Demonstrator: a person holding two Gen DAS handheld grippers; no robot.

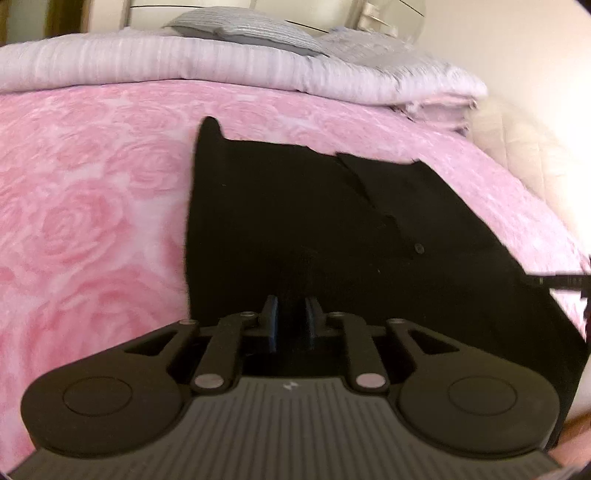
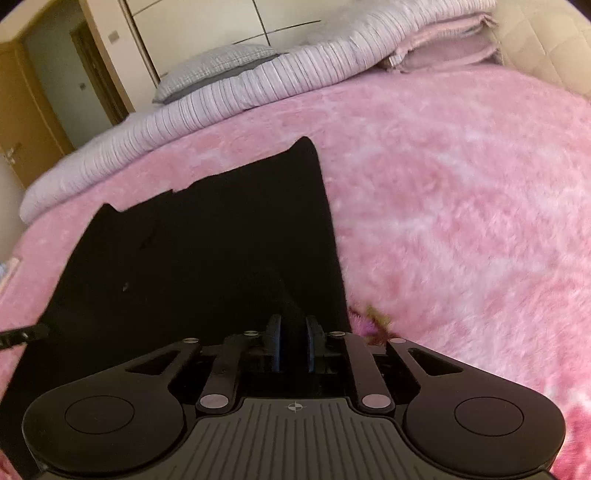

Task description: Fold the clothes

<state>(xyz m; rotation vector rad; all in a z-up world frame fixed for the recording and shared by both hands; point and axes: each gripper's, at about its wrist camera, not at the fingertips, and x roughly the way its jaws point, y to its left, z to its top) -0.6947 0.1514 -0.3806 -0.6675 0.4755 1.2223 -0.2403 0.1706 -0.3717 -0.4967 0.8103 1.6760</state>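
Observation:
A black garment (image 1: 314, 206) lies spread flat on the pink blanket, collar end away from me, with a small button (image 1: 418, 248) showing. My left gripper (image 1: 291, 301) is at its near edge on the left side. The jaws stand narrow, with a ridge of black cloth pinched between the blue pads. In the right wrist view the same garment (image 2: 207, 251) fills the left half. My right gripper (image 2: 293, 319) is at the near right edge, jaws narrow, and a raised fold of cloth runs up between the pads. The near hem is hidden under both grippers.
A pink rose-patterned blanket (image 1: 92, 221) covers the bed. A folded lilac striped duvet (image 1: 184, 70) and a grey pillow (image 2: 218, 70) lie along the far side. Beyond are a pale wardrobe (image 2: 207, 22) and a wooden door (image 2: 22, 122). Pink blanket (image 2: 461, 221) stretches to the right.

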